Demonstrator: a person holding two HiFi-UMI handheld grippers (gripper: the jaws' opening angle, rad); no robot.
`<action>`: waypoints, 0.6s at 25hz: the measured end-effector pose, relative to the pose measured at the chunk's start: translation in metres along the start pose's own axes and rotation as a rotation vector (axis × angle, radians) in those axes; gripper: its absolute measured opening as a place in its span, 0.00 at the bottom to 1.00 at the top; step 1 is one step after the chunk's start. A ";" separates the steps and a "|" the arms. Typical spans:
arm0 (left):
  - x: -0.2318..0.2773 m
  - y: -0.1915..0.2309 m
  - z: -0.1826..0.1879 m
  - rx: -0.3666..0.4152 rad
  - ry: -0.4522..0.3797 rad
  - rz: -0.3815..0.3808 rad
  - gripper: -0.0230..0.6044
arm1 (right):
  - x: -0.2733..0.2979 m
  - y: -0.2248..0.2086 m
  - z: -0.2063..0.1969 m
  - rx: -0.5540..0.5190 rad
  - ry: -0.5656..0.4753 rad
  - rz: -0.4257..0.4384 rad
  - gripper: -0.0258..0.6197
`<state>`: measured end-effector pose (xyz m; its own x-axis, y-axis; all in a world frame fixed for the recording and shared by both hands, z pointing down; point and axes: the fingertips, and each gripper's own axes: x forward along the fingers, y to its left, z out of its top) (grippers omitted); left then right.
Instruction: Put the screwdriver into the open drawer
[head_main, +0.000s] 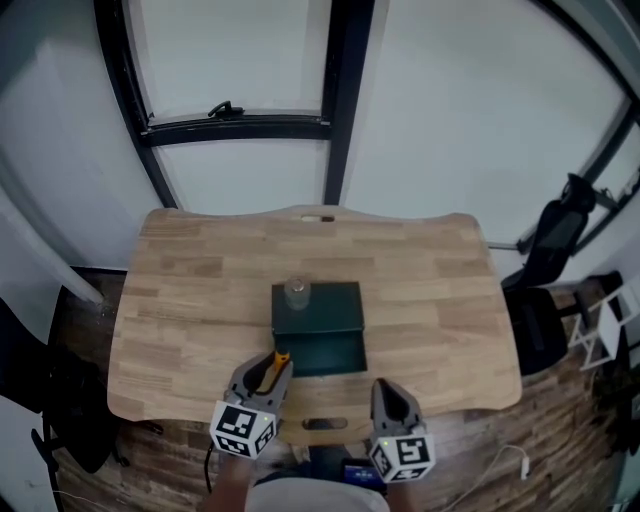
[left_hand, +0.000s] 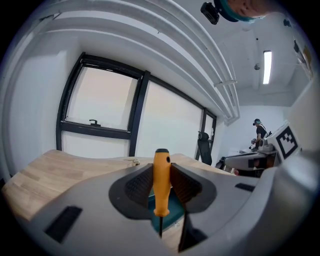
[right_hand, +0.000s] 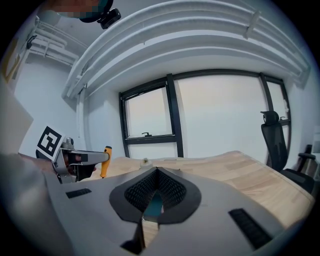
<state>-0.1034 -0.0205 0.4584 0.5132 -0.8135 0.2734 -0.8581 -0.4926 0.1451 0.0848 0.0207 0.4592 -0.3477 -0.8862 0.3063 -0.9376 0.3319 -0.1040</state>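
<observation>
An orange-handled screwdriver (head_main: 281, 360) stands upright between the pads of my left gripper (head_main: 268, 372), which is shut on it. In the left gripper view the handle (left_hand: 161, 180) points up and its thin metal shaft points down, with my left gripper (left_hand: 161, 169) clamped on it. Just beyond the jaws lies the open drawer (head_main: 322, 353) of a dark green box (head_main: 318, 308). My right gripper (head_main: 388, 392) hovers at the table's near edge, right of the drawer. Its jaws (right_hand: 157, 172) meet at the tips with nothing between them. From there the screwdriver (right_hand: 106, 162) shows at the left.
A small clear jar (head_main: 296, 290) stands on top of the green box. The wooden table (head_main: 200, 290) has a slot cut-out (head_main: 322, 424) at its near edge. A black office chair (head_main: 555, 235) stands to the right. Window frames are behind.
</observation>
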 end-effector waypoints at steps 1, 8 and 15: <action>0.002 0.002 0.000 0.001 0.000 0.001 0.22 | 0.003 0.001 0.001 0.002 -0.003 0.005 0.04; 0.022 0.010 0.011 0.004 -0.010 0.007 0.22 | 0.023 0.002 0.017 -0.008 -0.029 0.037 0.04; 0.035 0.019 0.017 0.000 -0.013 0.017 0.22 | 0.038 -0.004 0.026 -0.015 -0.031 0.047 0.04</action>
<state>-0.1017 -0.0636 0.4546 0.4988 -0.8258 0.2632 -0.8666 -0.4789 0.1401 0.0749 -0.0233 0.4466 -0.3914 -0.8790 0.2724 -0.9202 0.3776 -0.1037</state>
